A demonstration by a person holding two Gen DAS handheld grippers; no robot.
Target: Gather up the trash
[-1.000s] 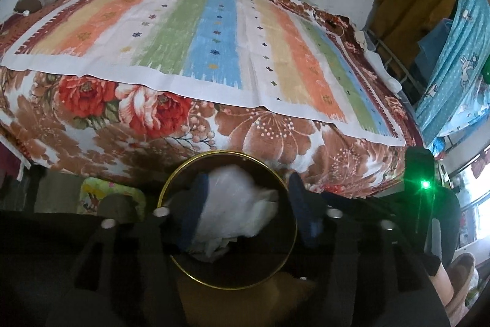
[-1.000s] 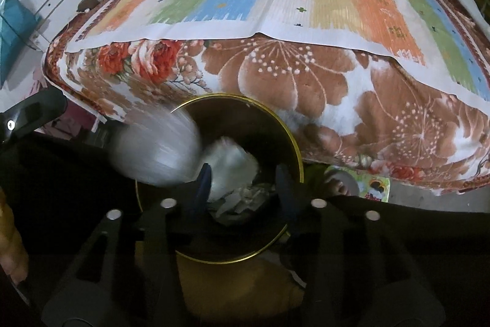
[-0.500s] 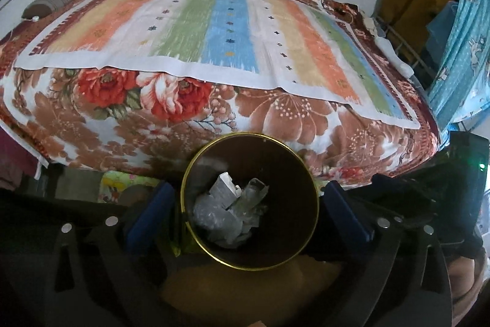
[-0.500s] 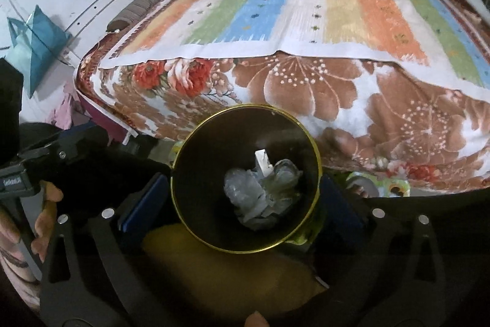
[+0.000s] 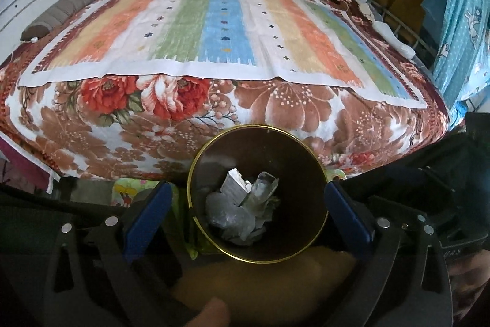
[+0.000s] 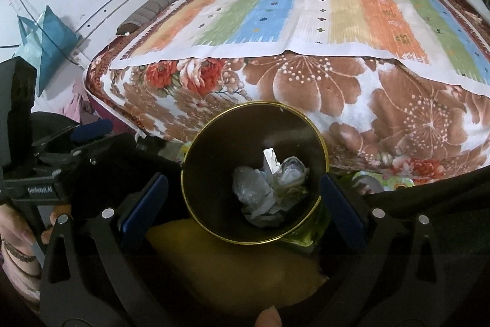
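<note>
A dark round bin with a gold rim [image 5: 196, 170] [image 6: 324, 155] stands on the floor at the foot of the bed. Crumpled clear plastic and white paper trash [image 5: 242, 210] [image 6: 269, 189] lie at its bottom. My left gripper [image 5: 246, 212] hangs above the bin, open wide, its blue pads [image 5: 147, 216] on either side of the rim with nothing between them. My right gripper [image 6: 242, 201] is likewise open above the bin and holds nothing. The left gripper's body [image 6: 61, 155] shows at the left of the right wrist view.
A bed with a floral blanket [image 5: 291, 109] [image 6: 337, 94] and a striped sheet [image 5: 220, 23] fills the space behind the bin. A rolled grey cloth [image 5: 58, 14] lies at the headboard. A blue curtain [image 5: 462, 29] hangs right; a teal bag [image 6: 46, 42] hangs left.
A second ago both grippers held crumpled trash over the bin. Both jaws opened wide and the trash dropped into the bin. Both grippers drew back a little from the bin.
</note>
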